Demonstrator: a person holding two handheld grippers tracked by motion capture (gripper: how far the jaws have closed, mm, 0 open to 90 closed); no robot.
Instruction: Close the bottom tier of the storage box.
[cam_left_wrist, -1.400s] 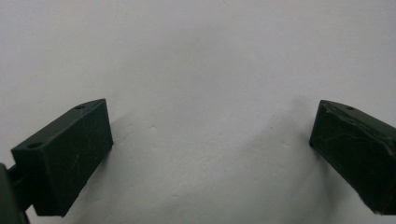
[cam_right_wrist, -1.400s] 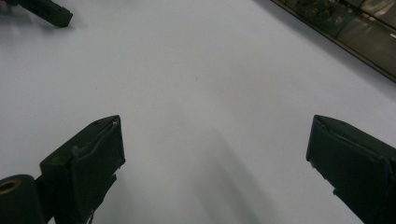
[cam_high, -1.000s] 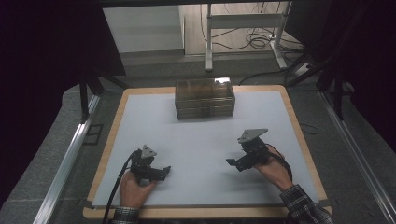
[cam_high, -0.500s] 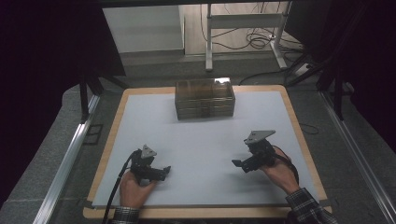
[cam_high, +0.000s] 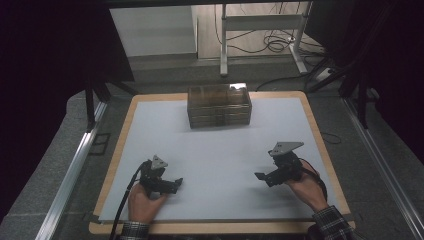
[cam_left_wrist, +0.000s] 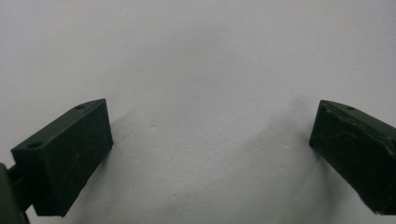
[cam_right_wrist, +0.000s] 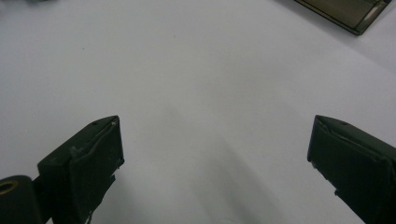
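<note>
A brown see-through drawer box (cam_high: 218, 105) stands at the far middle of the white mat (cam_high: 220, 150); a corner of the box (cam_right_wrist: 348, 11) appears at the top right of the right gripper view. My left gripper (cam_high: 176, 183) rests low on the mat at the near left, held by a hand, jaws wide apart with nothing between them (cam_left_wrist: 210, 140). My right gripper (cam_high: 261, 176) hovers at the near right, pointing left, jaws also wide apart and empty (cam_right_wrist: 215, 149). Both grippers are well apart from the box.
The mat lies on a wooden board (cam_high: 122, 130) with its edge around it. Metal rails (cam_high: 75, 165) run along both sides. Behind the table stand a desk frame (cam_high: 260, 22) and cables on the floor (cam_high: 272, 45).
My right gripper has drifted right and slightly nearer to the front edge. The left gripper has stayed where it was.
</note>
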